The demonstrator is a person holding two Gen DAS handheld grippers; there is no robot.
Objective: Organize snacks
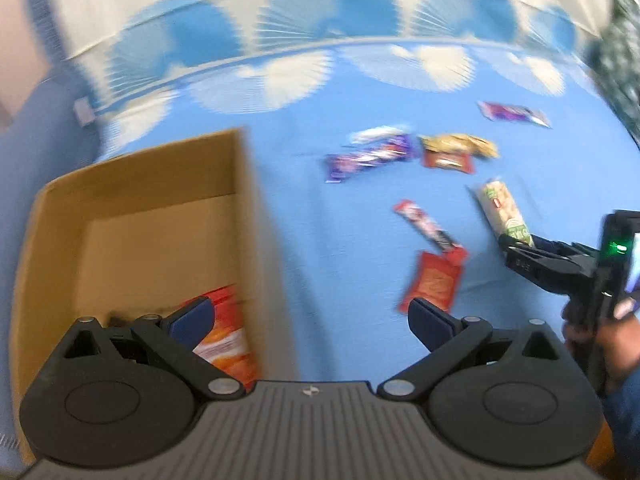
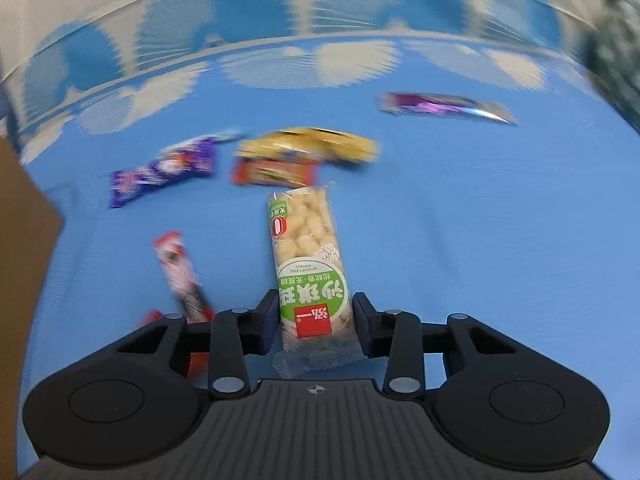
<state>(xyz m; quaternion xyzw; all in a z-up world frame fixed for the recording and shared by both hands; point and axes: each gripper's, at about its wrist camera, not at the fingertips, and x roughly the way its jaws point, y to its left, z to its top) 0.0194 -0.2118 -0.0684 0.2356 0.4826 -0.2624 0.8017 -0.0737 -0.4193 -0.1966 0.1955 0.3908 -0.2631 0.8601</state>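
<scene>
Right gripper [image 2: 315, 322] pinches the lower end of the green-and-clear rice-puff bar [image 2: 306, 256] at frame centre, judged light, crinkly, crushable, best held near its end; left gripper [image 1: 310, 320] is spread, empty, beside the cardboard box [image 1: 140, 184]; distant wrappers blur, unreadable.

Two close wrist fisheyes angled down, sharing blue cloth [image 1: 340, 240] and scattered snacks [image 2: 160, 172]

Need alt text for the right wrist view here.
The right hand-held gripper is closed on a green-and-white puffed snack bar lying on a blue cloth. Purple, yellow and red snack packets lie scattered beyond it, blurred.
</scene>
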